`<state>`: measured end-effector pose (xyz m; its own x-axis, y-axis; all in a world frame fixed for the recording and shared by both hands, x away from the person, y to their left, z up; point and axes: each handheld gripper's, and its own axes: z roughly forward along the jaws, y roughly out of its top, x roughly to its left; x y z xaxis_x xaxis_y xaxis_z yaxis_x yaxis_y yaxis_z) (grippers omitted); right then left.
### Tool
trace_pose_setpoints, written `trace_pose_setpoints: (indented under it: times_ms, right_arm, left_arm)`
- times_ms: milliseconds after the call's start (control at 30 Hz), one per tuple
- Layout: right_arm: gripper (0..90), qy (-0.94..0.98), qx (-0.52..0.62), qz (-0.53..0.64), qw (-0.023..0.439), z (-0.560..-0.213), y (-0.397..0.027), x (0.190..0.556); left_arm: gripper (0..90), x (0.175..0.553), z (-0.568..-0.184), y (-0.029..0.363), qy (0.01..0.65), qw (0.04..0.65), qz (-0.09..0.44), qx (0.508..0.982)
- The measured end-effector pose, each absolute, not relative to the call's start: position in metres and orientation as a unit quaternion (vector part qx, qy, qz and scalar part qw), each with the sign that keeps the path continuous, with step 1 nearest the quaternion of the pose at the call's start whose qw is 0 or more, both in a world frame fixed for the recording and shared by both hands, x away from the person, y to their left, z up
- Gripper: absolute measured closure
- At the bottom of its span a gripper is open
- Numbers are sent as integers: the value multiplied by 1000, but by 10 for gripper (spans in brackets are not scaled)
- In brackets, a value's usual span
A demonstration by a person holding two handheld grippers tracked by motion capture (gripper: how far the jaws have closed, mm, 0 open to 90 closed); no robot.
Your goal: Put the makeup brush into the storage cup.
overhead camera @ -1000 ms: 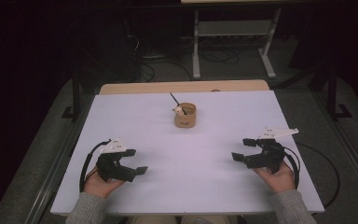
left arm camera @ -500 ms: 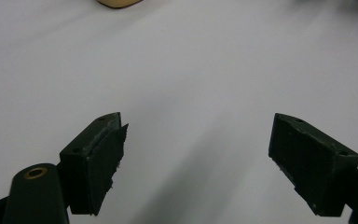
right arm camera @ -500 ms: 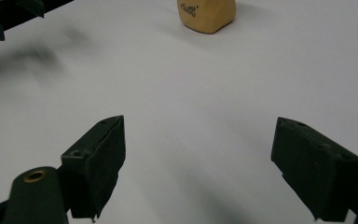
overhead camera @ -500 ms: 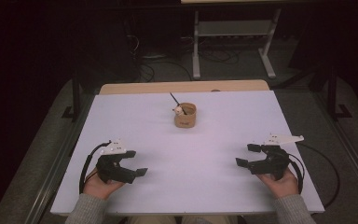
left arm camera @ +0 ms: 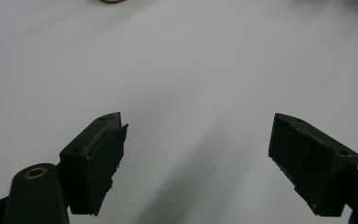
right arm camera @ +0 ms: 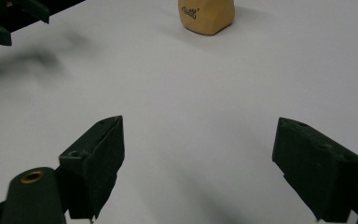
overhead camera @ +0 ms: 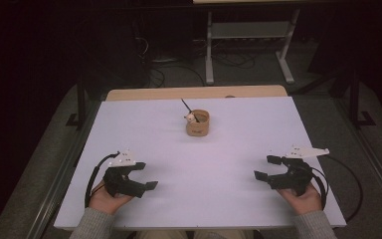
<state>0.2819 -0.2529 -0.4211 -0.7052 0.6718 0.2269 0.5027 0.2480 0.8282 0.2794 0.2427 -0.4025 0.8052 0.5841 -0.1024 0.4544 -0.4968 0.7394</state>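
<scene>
1. Left gripper (overhead camera: 142,175): rests on the near-left of the white table (overhead camera: 144,127), fingers (left arm camera: 95,161) spread, nothing between them. Reads as a parked ready pose.
2. Tan cup (overhead camera: 198,123): stands mid-table toward the far edge, well apart from both grippers. A dark stick with a small white piece leans out of it, as the high view shows; the right gripper view gives the cup's lower body and printed mark instead.
3. Right gripper (overhead camera: 267,168): near-right of the table, fingers (right arm camera: 98,161) spread and empty, aimed roughly toward the cup, likely a mirrored start position.
</scene>
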Motion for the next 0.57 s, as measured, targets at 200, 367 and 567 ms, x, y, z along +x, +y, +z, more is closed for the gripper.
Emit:
trace_pose_setpoints:
  times_ms: [200, 367, 567]
  right_arm:
    - [157, 787, 376, 482, 85, -423, -253, 283]
    - [157, 788, 374, 482, 82, -425, -251, 284]
    - [157, 792, 374, 475, 79, -427, -249, 284]
  left_arm:
    - [173, 279, -403, 242, 301, 399, 81, 862]
    - [173, 279, -403, 241, 300, 400, 82, 862]
    - [173, 280, -404, 242, 299, 398, 82, 863]
